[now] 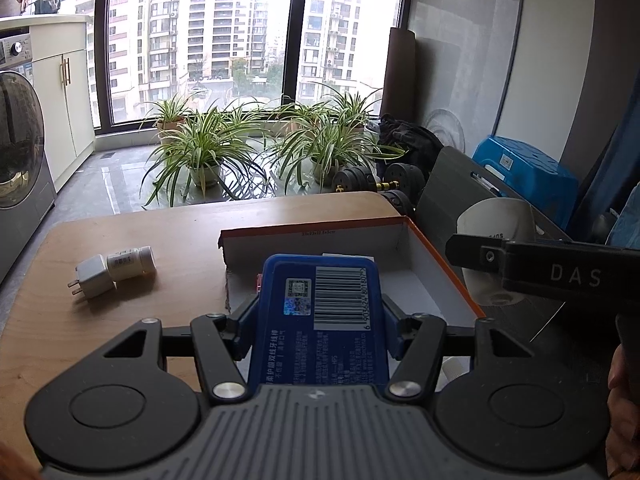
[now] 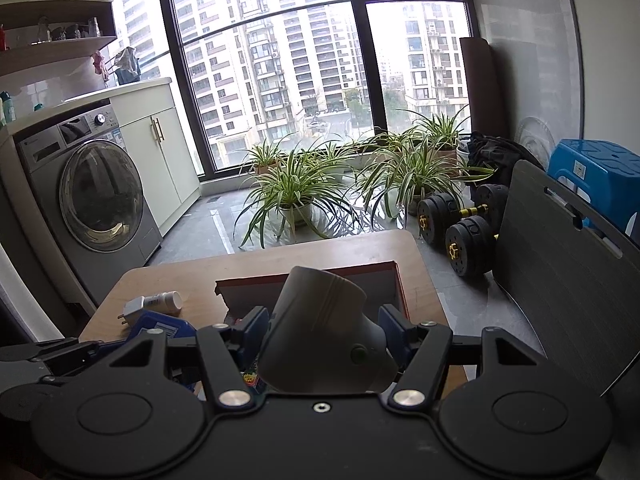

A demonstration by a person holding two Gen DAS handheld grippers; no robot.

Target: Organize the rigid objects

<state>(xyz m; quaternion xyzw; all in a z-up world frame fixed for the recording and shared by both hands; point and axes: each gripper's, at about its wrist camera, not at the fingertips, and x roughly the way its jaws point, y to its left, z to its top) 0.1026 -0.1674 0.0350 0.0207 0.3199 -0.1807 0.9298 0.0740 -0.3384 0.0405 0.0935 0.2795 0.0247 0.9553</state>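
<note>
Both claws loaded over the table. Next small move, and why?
Probably lower the left claw a little and release the blue box into the open cardboard box. It already hangs over the box's white interior, which has bare floor beyond it. The right claw grips a white cup-shaped object just above the same box and could follow. The plug adapter and white bottle wait on the table.
</note>
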